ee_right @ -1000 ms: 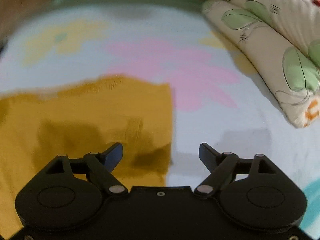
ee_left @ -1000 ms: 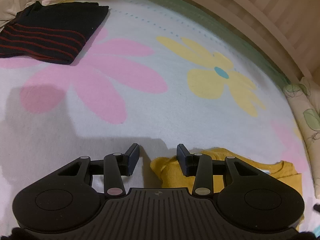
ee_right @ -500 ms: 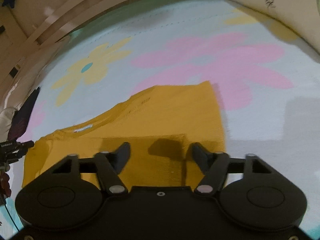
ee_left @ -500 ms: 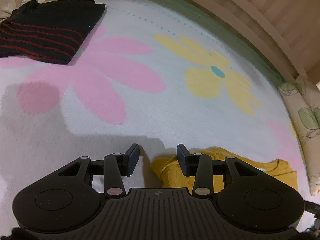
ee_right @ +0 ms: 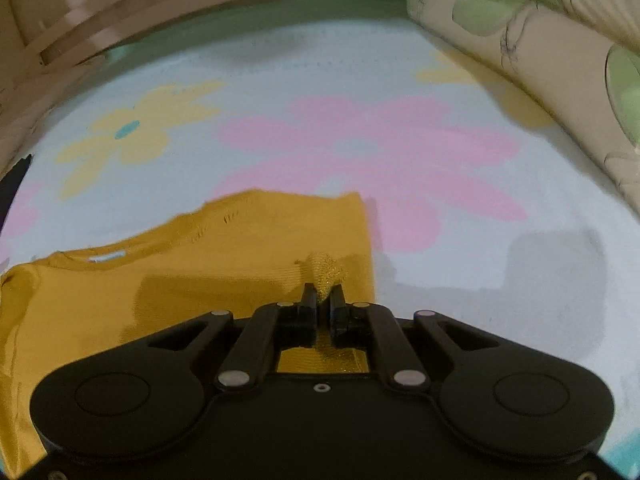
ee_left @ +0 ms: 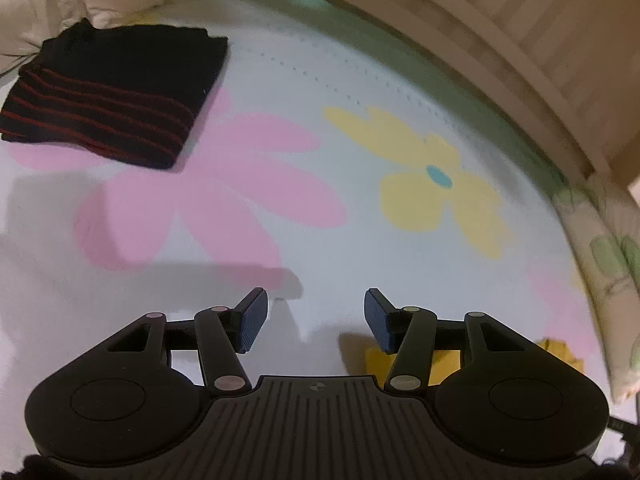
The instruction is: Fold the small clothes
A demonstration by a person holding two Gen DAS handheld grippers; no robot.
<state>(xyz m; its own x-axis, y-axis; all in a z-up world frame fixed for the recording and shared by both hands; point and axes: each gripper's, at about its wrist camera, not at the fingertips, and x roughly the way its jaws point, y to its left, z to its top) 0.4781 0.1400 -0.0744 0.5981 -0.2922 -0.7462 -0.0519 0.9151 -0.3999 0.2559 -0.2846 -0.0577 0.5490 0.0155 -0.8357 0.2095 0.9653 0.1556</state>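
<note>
A mustard-yellow shirt (ee_right: 200, 272) lies flat on the flowered bed sheet (ee_right: 400, 80). My right gripper (ee_right: 323, 298) is shut on a pinched fold of the shirt near its right edge. My left gripper (ee_left: 314, 320) is open and empty above the sheet; only a small part of the yellow shirt (ee_left: 440, 364) shows behind its right finger. A folded black garment with red stripes (ee_left: 108, 96) lies at the far left.
A leaf-print pillow (ee_right: 560, 60) lies along the right side; it also shows in the left wrist view (ee_left: 612, 264). A wooden bed frame (ee_left: 520, 40) runs along the far edge. A cream pillow (ee_left: 40, 8) sits behind the black garment.
My right gripper has closed on the shirt's fabric near its right edge. My left gripper has opened wider and drawn off the shirt, so less yellow shows.
</note>
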